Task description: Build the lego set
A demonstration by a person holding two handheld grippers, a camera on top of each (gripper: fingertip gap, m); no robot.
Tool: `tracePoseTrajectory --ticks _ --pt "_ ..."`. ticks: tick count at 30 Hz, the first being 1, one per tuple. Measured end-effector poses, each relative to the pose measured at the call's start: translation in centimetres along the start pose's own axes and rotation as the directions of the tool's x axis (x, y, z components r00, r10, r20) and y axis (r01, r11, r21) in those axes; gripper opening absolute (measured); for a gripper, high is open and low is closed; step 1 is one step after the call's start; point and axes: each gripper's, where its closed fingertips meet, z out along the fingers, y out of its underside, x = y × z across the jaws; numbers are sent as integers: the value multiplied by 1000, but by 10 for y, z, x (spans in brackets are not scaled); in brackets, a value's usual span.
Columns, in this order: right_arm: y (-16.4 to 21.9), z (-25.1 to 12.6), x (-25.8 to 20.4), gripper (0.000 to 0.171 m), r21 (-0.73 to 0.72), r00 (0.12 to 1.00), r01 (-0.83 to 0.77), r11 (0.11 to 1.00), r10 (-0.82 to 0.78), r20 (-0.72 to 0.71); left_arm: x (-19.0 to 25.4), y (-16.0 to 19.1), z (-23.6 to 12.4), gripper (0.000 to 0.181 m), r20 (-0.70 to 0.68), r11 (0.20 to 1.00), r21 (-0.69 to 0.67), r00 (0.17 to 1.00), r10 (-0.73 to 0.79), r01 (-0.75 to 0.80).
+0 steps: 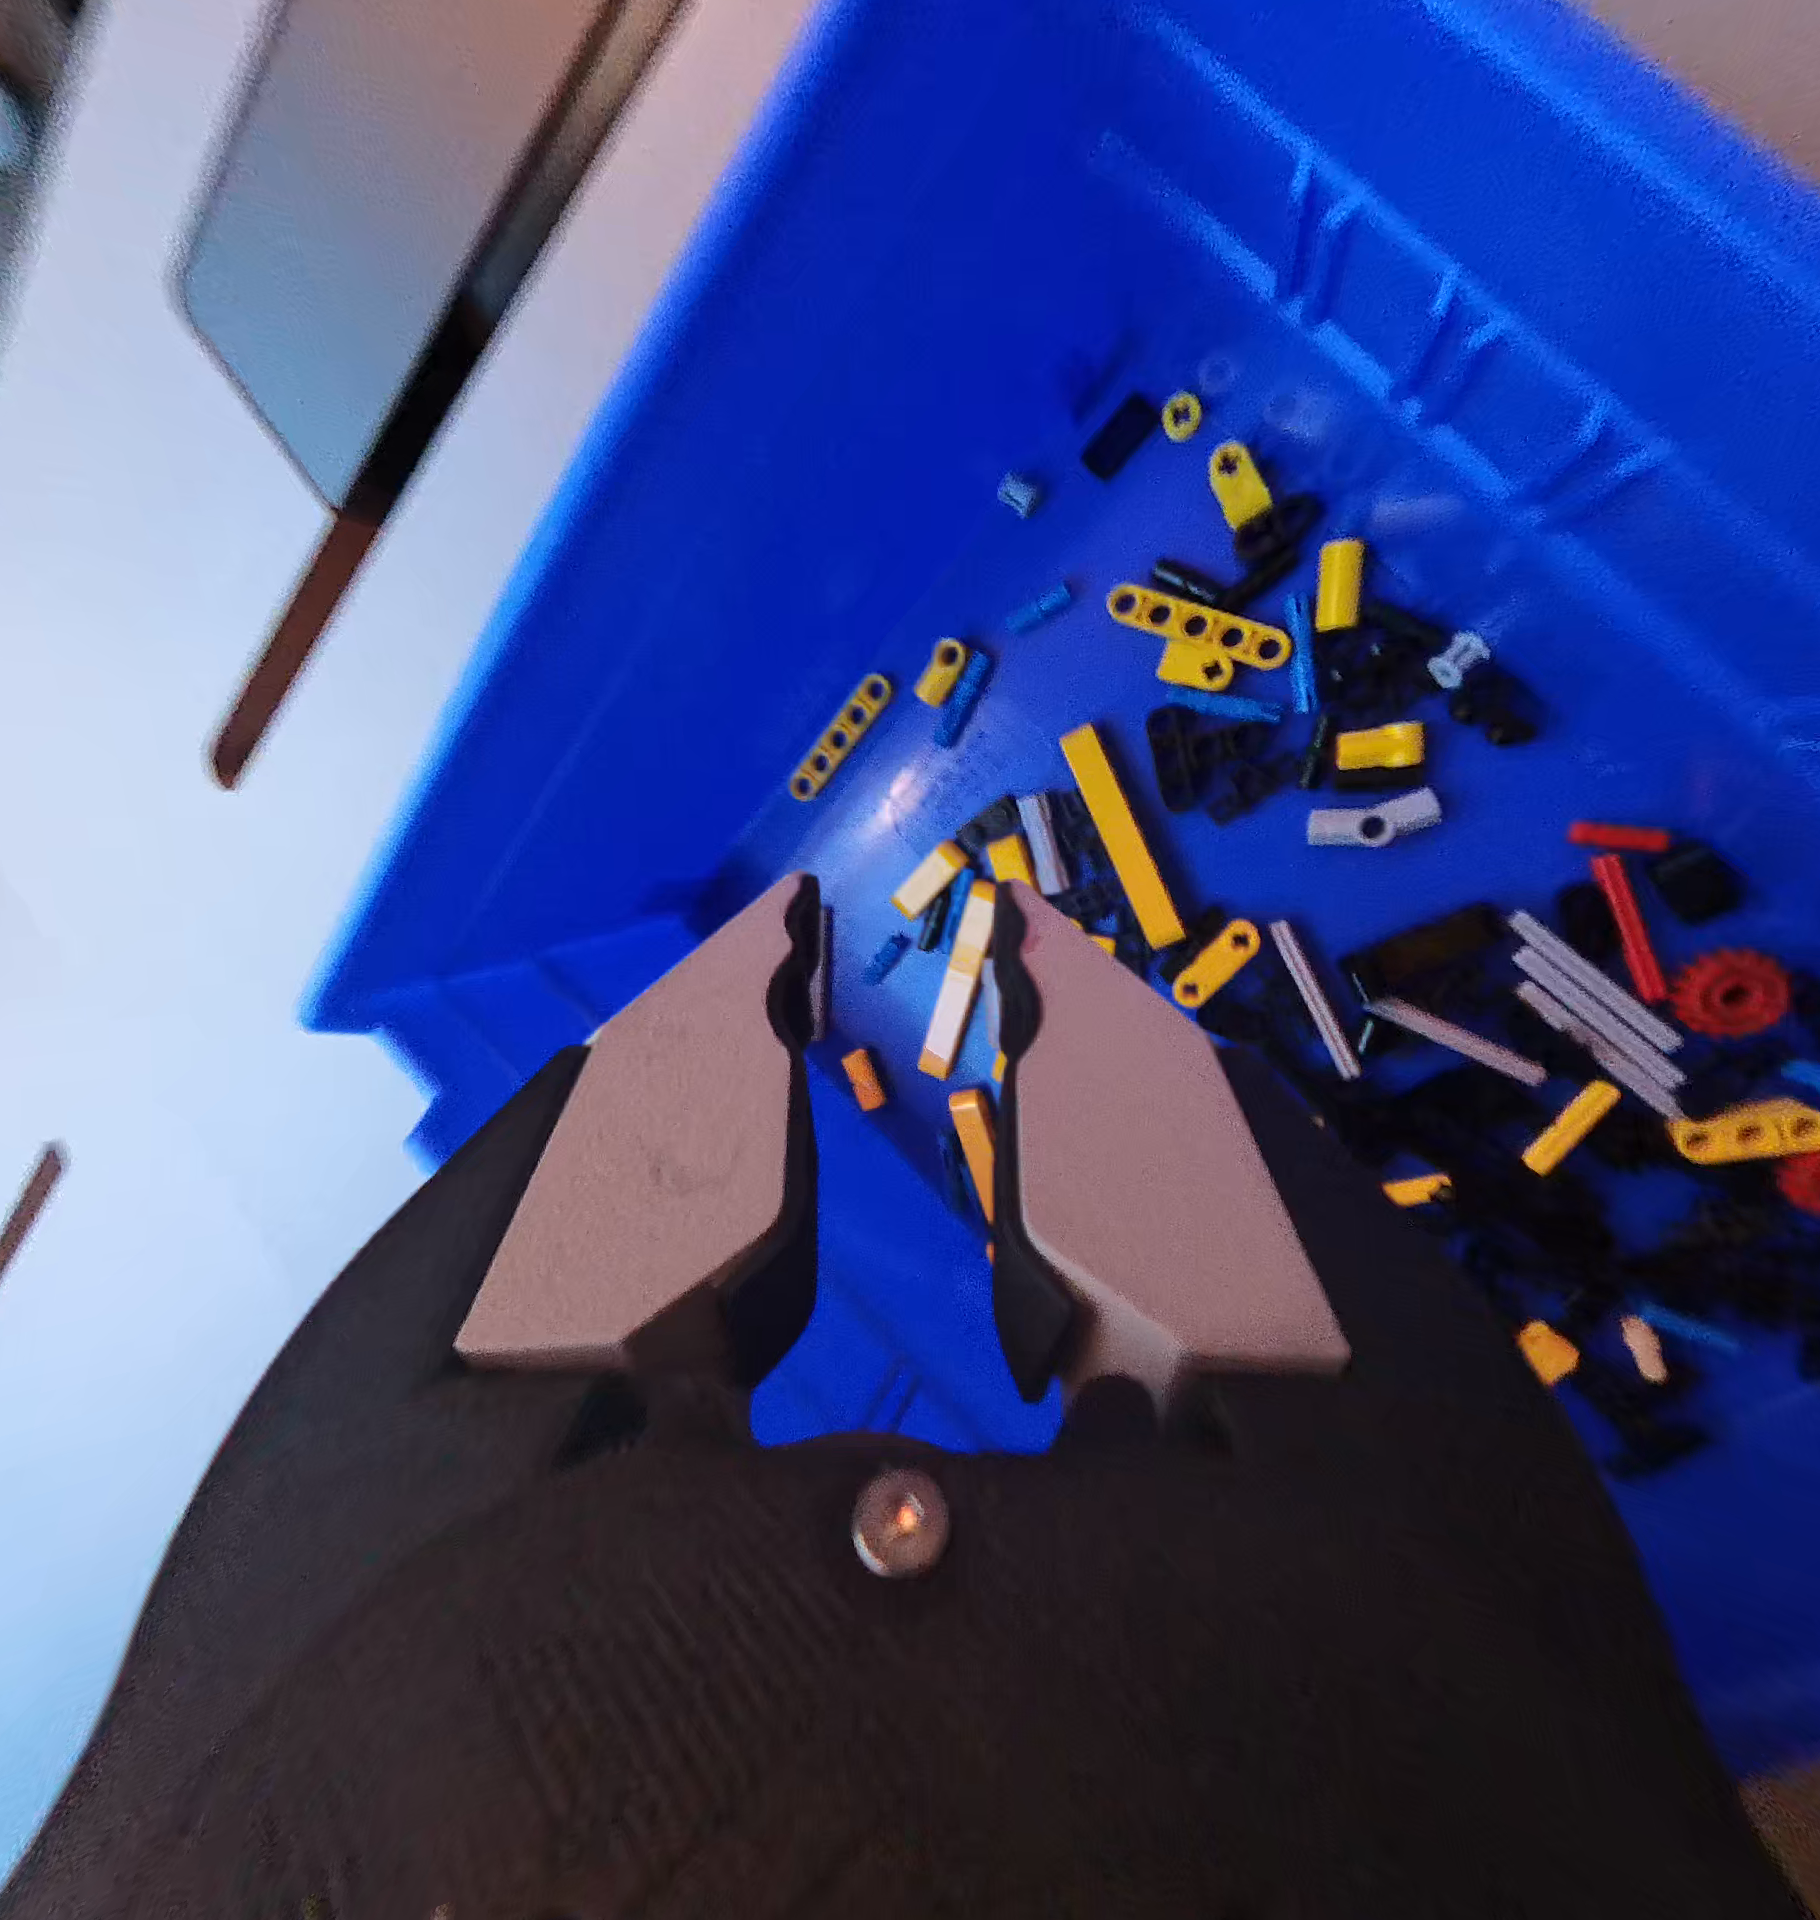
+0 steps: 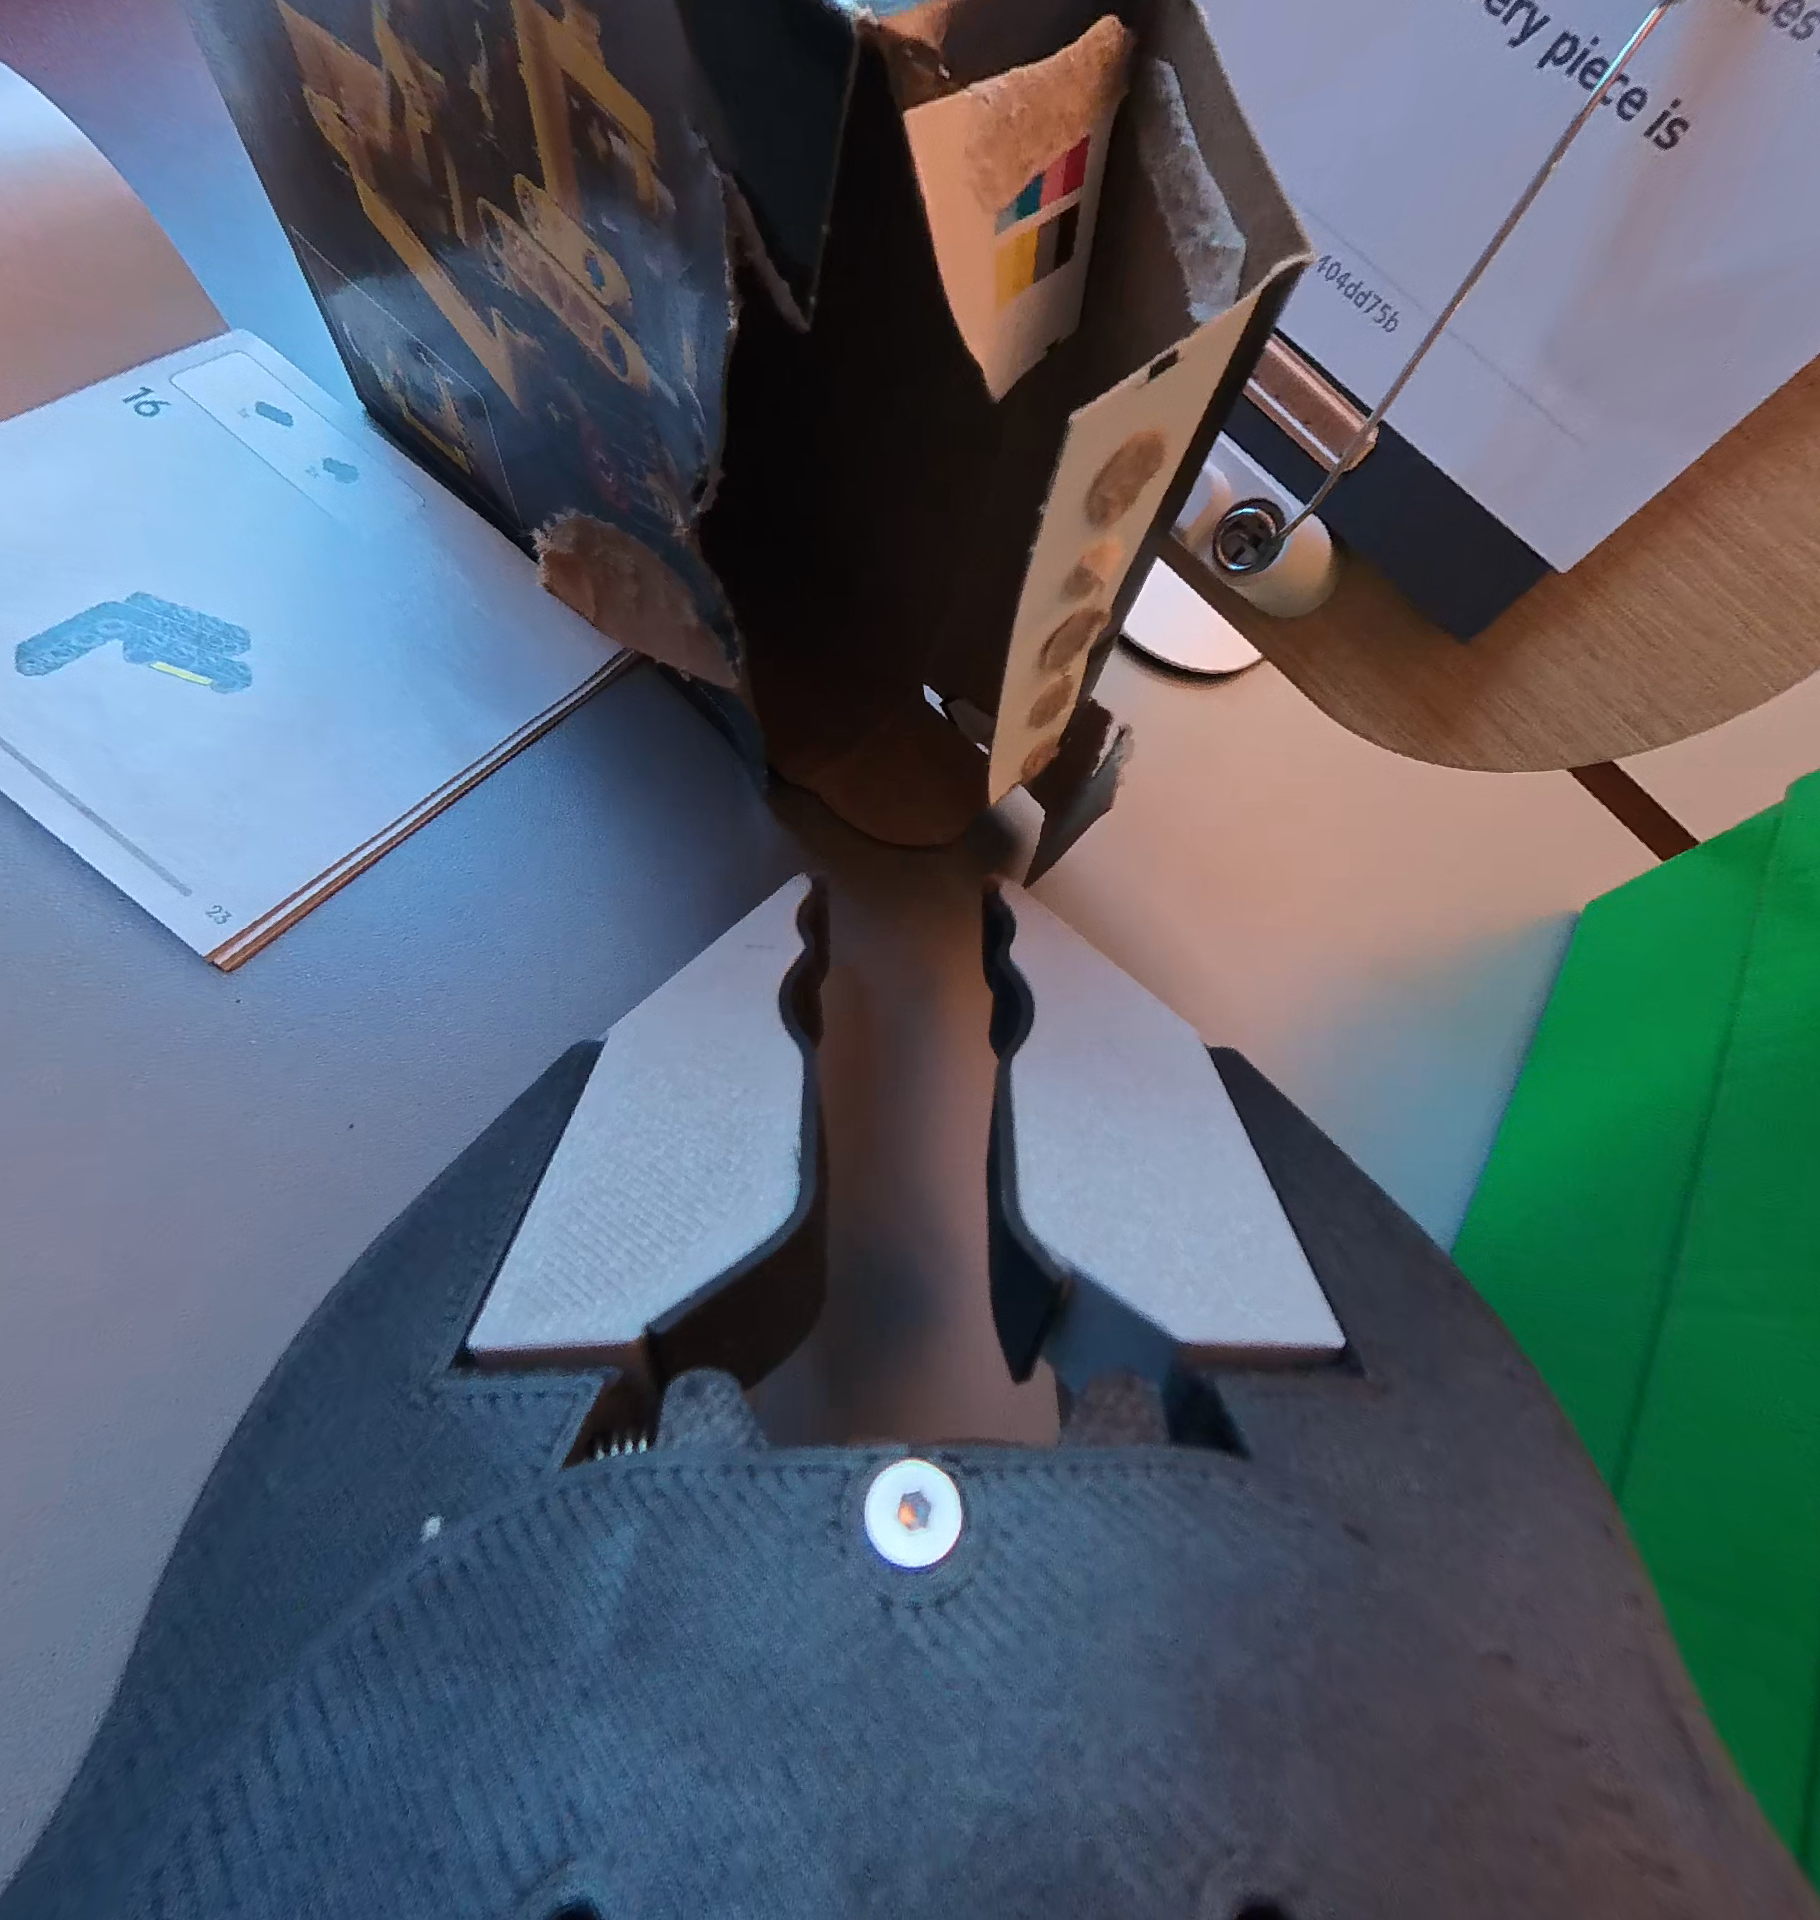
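In the left wrist view my left gripper [image 1: 911, 914] hangs over a blue bin [image 1: 781, 416] of loose lego pieces: yellow beams, black connectors, grey axles [image 1: 1592, 987] and red gears [image 1: 1727, 992]. Its jaws stand apart. A pale yellow beam [image 1: 963, 977] lies in the bin between the fingertips, close to the right finger, and the left pad is clear of it. A long yellow beam [image 1: 1119, 831] lies just beyond. In the right wrist view my right gripper [image 2: 901, 914] is open and empty above the table, just in front of a torn-open lego box [image 2: 781, 364].
An open instruction booklet [image 2: 210, 623] lies left of the box. A green sheet [image 2: 1664, 1247] is at the right. A curved wooden board [image 2: 1612, 644] and a white sign [image 2: 1612, 260] stand behind. The white table [image 1: 158, 935] lies left of the bin. Some 50 centimetres of space lies between my two pairs of fingers.
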Motion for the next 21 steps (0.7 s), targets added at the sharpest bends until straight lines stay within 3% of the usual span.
tracePoseTrajectory --ticks 4,9,11,17,21 --pt "-4 -3 -1 25 33 1000 -3 999 2 12 3 -2 17 30 -148 992 -111 988 34 -51" --pt "-10 -8 -4 24 84 999 -19 996 16 40 -8 8 58 28 -86 927 -282 969 233 -248" --pt "-12 -10 -6 24 100 999 -22 995 17 50 -10 14 64 2 -76 906 -330 964 254 -265" --pt "-15 -13 -10 22 122 998 -16 992 9 61 4 36 48 21 -153 880 -386 960 236 -278" --pt "-15 -12 -10 22 116 998 -25 993 17 69 3 28 50 27 -136 901 -313 953 270 -300"
